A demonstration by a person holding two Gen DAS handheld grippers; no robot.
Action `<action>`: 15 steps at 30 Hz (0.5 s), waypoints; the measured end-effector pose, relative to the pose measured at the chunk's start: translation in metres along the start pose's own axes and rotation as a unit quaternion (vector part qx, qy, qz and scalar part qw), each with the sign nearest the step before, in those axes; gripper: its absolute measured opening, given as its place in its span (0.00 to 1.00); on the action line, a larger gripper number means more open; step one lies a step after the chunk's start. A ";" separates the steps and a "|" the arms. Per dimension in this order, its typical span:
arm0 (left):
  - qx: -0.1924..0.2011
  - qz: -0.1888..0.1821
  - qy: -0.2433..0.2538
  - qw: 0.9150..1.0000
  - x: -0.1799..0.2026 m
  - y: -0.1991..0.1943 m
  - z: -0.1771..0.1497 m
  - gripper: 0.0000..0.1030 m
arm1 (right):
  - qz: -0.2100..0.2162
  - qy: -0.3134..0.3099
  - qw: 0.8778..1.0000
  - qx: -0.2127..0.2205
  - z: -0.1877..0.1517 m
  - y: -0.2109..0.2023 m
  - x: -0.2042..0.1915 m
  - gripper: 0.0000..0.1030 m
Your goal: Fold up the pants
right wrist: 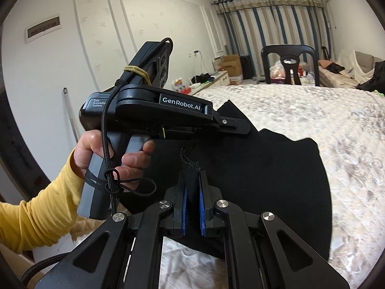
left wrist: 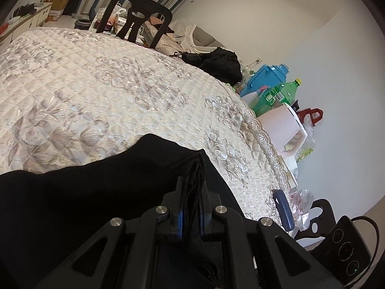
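Observation:
Black pants (left wrist: 84, 192) lie on a quilted floral bedspread (left wrist: 96, 84) and hang from both grippers. My left gripper (left wrist: 191, 180) is shut on a bunched edge of the pants, with frayed threads showing between the fingers. It also shows in the right wrist view (right wrist: 237, 126), held by a hand in a yellow sleeve, above the pants (right wrist: 264, 180). My right gripper (right wrist: 192, 175) is shut on another thick edge of the pants, lifted a little above the bedspread (right wrist: 312, 110).
A black chair (left wrist: 137, 16) stands at the far side of the bed, also in the right wrist view (right wrist: 290, 60). Beside the bed are a black bag (left wrist: 221, 62), a blue jug (left wrist: 264, 77), a green bottle (left wrist: 276, 94) and a pink container (left wrist: 284, 130).

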State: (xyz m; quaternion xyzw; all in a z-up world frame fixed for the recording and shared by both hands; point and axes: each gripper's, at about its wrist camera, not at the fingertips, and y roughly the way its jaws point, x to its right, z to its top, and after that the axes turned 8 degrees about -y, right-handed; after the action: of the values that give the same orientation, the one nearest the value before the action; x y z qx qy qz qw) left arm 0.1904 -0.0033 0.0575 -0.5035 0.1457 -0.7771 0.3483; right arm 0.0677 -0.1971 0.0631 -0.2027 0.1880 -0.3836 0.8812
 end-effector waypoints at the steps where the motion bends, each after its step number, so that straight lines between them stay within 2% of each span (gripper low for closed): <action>1: 0.001 0.001 -0.004 1.000 -0.005 -0.002 0.000 0.10 | 0.002 0.002 1.000 -0.001 0.000 0.002 0.000 0.07; 15: -0.003 0.048 -0.027 0.998 -0.036 0.001 -0.010 0.10 | 0.021 0.033 0.998 -0.041 -0.007 0.025 0.002 0.07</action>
State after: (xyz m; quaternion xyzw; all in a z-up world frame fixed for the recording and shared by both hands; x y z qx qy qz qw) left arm 0.1913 0.0199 0.0280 -0.5179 0.1631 -0.7449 0.3877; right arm 0.0801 -0.1843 0.0443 -0.2225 0.2366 -0.3636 0.8731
